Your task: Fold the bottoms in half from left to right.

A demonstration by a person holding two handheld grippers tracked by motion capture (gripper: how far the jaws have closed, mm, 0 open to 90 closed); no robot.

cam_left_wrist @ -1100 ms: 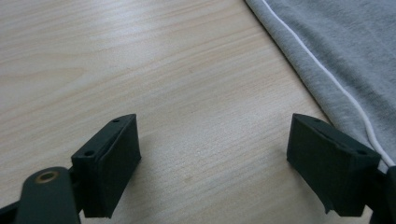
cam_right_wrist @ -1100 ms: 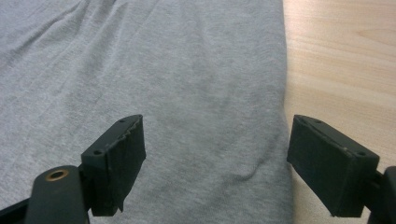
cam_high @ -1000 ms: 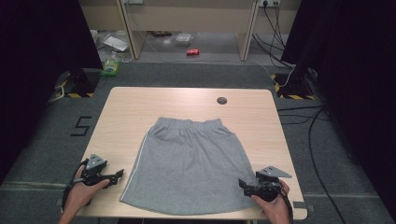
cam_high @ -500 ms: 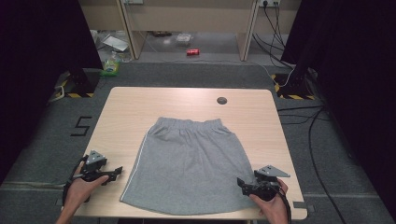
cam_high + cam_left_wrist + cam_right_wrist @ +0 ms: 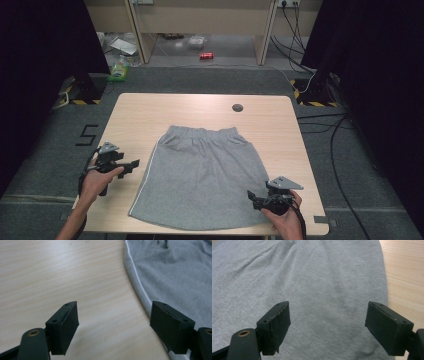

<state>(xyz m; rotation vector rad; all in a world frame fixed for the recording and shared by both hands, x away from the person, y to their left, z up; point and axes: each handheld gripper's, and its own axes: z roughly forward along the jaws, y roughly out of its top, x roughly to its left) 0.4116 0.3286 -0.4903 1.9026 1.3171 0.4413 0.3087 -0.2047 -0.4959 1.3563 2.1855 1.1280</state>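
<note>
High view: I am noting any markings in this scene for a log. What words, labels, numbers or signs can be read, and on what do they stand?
"5" – dark digit on the floor, left of the table.
Red can on the floor beyond the table: print too small to read.
Green packet on the floor: print too small to read.
Grey skirt: no lettering shows.

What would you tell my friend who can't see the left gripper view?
A grey skirt with a white side stripe lies flat on a pale wooden table. The left hand-held gripper hangs open beside its edge, holding nothing.
</note>
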